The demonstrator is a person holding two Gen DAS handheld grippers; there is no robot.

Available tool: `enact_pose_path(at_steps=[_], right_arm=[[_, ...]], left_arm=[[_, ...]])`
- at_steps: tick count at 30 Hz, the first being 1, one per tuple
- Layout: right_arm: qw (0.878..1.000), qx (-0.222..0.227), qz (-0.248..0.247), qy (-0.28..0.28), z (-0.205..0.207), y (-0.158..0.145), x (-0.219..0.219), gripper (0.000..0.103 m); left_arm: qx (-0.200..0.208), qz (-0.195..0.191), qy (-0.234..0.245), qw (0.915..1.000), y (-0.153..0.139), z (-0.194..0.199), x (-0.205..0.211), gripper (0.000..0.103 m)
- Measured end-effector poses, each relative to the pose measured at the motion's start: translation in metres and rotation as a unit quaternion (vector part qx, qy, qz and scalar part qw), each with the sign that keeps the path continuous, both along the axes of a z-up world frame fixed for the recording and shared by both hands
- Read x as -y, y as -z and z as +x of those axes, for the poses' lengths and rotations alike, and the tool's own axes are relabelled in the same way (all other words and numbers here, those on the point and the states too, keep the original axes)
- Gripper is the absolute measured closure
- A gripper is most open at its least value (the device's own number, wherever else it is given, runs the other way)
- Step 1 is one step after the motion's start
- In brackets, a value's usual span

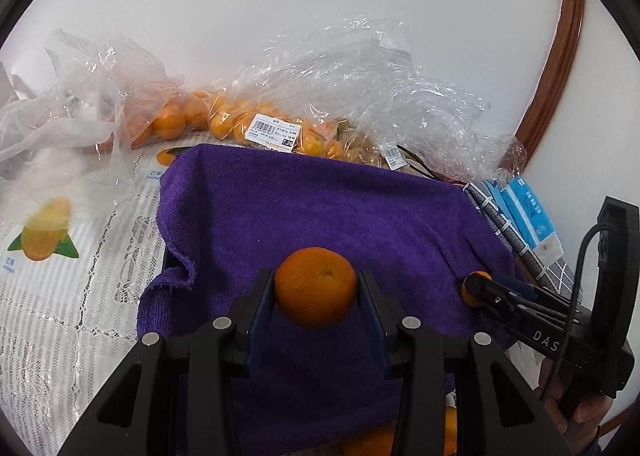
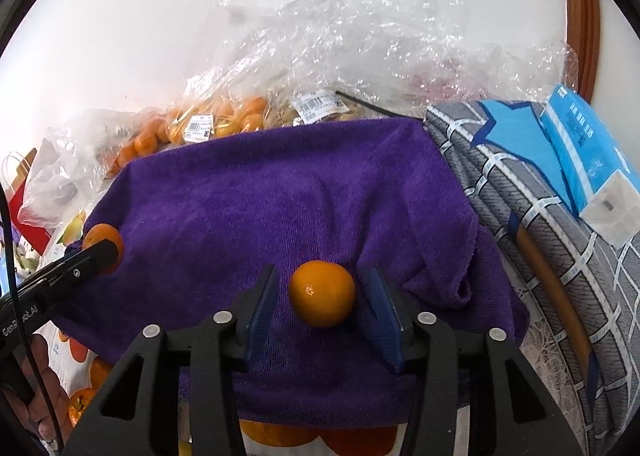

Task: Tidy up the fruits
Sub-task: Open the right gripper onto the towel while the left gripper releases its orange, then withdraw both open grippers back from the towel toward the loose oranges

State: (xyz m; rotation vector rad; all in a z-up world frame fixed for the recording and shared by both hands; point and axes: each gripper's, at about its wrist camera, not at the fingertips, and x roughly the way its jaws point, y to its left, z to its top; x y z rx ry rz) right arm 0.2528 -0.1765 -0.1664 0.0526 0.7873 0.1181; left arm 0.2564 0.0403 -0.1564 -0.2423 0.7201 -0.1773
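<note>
A purple towel (image 1: 304, 207) covers a raised surface; it also shows in the right wrist view (image 2: 280, 191). My left gripper (image 1: 316, 292) is shut on an orange tangerine (image 1: 316, 286), its blue pads touching both sides, just above the towel. My right gripper (image 2: 322, 296) is open around a second tangerine (image 2: 322, 292) that lies on the towel with gaps on both sides. Each gripper shows in the other's view: the right one (image 1: 476, 290) at the towel's right edge, the left one (image 2: 102, 250) at its left edge with its tangerine.
Clear plastic bags of tangerines (image 1: 240, 119) lie behind the towel against a white wall. A grey patterned cloth (image 2: 540, 223) with a blue tissue pack (image 2: 588, 159) sits to the right. A lace tablecloth with fruit pictures (image 1: 60, 276) is at left. More oranges (image 2: 280, 436) lie below the towel.
</note>
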Motion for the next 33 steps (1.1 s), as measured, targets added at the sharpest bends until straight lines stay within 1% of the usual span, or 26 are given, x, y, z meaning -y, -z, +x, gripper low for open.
enact_pose_path(at_steps=[2,6,7,9,11,17,23,25,28,33], right_arm=[[1.0,0.008,-0.004,0.005,-0.003,-0.002,0.0,0.053],[1.0,0.013,-0.012,0.011,-0.006,-0.005,0.0,0.053],[1.0,0.013,-0.01,0.011,-0.007,-0.005,0.0,0.053],[1.0,0.014,-0.009,0.014,-0.008,-0.007,0.0,0.053],[1.0,0.021,-0.015,0.018,-0.011,-0.01,0.0,0.053],[0.997,0.05,-0.041,0.03,-0.021,-0.019,-0.004,0.053],[0.998,0.053,-0.027,0.024,-0.027,-0.026,-0.002,0.053],[0.998,0.055,-0.025,0.026,-0.028,-0.029,-0.002,0.053],[0.998,0.049,-0.016,0.027,-0.035,-0.035,-0.002,0.053],[0.999,0.04,-0.013,0.026,-0.053,-0.041,-0.006,0.053]], left_arm=[[0.001,0.003,0.0,1.0,0.0,0.0,0.0,0.064],[0.007,0.004,0.002,1.0,-0.002,-0.001,0.001,0.063],[0.011,0.003,0.002,0.9999,-0.003,-0.002,0.001,0.061],[0.024,0.003,0.0,0.9997,-0.006,-0.005,0.0,0.054],[0.033,0.003,0.0,0.9994,-0.008,-0.008,0.0,0.052],[0.046,0.007,-0.01,0.9989,-0.012,-0.011,0.001,0.052],[0.077,0.004,-0.023,0.9967,-0.021,-0.018,-0.005,0.052],[0.078,0.004,-0.024,0.9967,-0.022,-0.018,-0.005,0.052],[0.071,-0.008,-0.012,0.9974,-0.023,-0.017,-0.006,0.052],[0.075,-0.006,-0.003,0.9972,-0.027,-0.02,-0.004,0.052]])
